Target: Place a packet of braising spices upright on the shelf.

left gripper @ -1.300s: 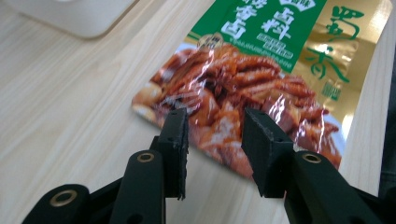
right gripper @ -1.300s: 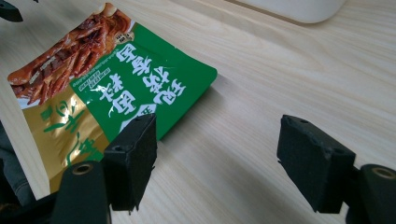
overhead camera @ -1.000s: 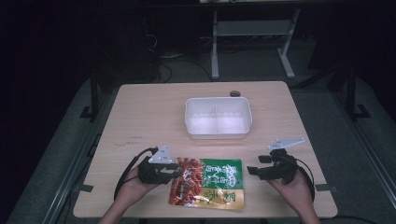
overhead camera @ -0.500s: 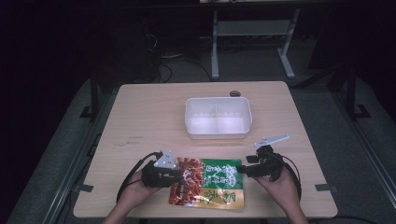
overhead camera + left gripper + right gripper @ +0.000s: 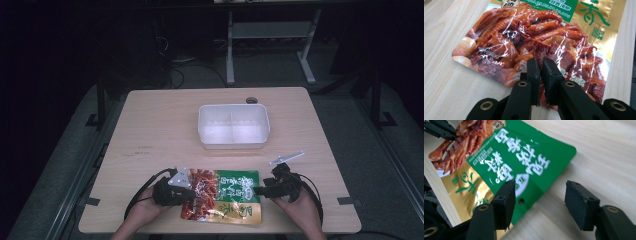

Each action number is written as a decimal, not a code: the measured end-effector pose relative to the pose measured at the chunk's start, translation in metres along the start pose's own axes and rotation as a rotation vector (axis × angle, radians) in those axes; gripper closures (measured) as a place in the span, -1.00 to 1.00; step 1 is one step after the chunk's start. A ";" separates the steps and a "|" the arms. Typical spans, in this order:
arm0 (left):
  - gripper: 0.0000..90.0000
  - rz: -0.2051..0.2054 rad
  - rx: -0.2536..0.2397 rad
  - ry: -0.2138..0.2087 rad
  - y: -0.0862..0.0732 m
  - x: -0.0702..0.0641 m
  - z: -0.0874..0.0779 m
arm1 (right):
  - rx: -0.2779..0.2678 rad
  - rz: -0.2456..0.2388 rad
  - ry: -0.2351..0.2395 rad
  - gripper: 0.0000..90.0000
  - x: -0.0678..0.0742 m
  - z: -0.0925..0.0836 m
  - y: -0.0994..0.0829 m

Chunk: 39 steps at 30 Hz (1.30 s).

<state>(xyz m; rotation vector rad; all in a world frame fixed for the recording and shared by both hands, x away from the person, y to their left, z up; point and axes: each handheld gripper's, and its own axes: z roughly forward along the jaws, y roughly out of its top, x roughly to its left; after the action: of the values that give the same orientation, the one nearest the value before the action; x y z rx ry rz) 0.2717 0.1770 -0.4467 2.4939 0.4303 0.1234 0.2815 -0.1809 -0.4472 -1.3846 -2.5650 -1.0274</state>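
Note:
A snack pouch (image 5: 227, 196), red food picture at its left and green and gold print at its right, lies flat near the table's front edge. My left gripper (image 5: 193, 194) is shut on the pouch's (image 5: 524, 37) red left edge, and its jaws (image 5: 542, 68) have just been closing until almost together on the foil. My right gripper (image 5: 256, 190) is open at the pouch's green end (image 5: 524, 157). Its jaws (image 5: 540, 188) have just been closing; the green edge lies between them and one jaw overlaps it, but the pads do not press on it.
A white two-compartment plastic container (image 5: 234, 144) stands at the table's middle, behind the pouch. The wooden table (image 5: 155, 135) has a small dark round thing (image 5: 251, 100) near its far edge. The front edge is close under both hands. Dark floor and a metal stand lie beyond.
My right gripper has moved left and slightly down to the pouch's green edge, its jaws narrowing. The left gripper's jaws have shut on the red edge; that hand stayed in place.

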 end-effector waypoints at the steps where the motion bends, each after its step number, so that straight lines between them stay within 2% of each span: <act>1: 0.87 -0.002 -0.001 -0.002 0.000 0.000 0.000 | 0.003 0.010 0.015 0.00 -0.002 -0.001 -0.001; 6: 0.87 -0.001 0.006 -0.004 -0.001 0.001 0.002 | 0.011 0.034 0.099 0.10 -0.007 0.002 -0.004; 7: 0.87 -0.001 0.006 -0.004 -0.001 0.001 0.002 | 0.011 0.034 0.099 0.10 -0.007 0.002 -0.004; 9: 0.87 0.005 0.010 -0.001 -0.001 0.000 0.002 | 0.035 0.036 0.128 0.13 -0.005 0.007 -0.003; 12: 0.87 0.008 0.013 0.001 0.000 0.000 0.002 | 0.042 0.016 0.116 0.18 -0.001 0.010 -0.001; 17: 0.87 0.009 0.011 0.000 -0.001 0.000 0.002 | 0.057 -0.010 0.145 0.30 0.006 0.017 0.001; 21: 0.86 0.010 0.007 0.000 -0.001 0.000 0.002 | 0.023 -0.025 0.168 0.42 0.010 0.017 0.004; 25: 0.83 0.011 0.004 0.003 -0.001 0.001 0.003 | 0.026 -0.037 0.159 0.54 0.012 0.020 0.007; 33: 0.72 0.008 0.003 0.013 -0.001 0.001 0.002 | 0.030 0.007 0.190 0.79 0.007 0.024 0.006; 36: 0.68 0.003 0.001 0.012 -0.001 0.001 0.002 | 0.023 0.011 0.200 0.88 0.005 0.025 0.006; 37: 0.67 0.005 0.001 0.014 -0.001 0.002 0.001 | 0.018 0.012 0.203 0.97 0.004 0.025 0.006; 39: 0.65 0.005 -0.001 0.019 -0.001 0.003 0.000 | 0.009 0.011 0.202 0.99 0.004 0.024 0.006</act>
<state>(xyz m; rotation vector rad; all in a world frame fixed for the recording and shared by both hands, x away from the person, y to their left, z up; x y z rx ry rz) 0.2740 0.1787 -0.4475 2.4949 0.4317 0.1496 0.2899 -0.1614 -0.4611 -1.2221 -2.4116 -1.0912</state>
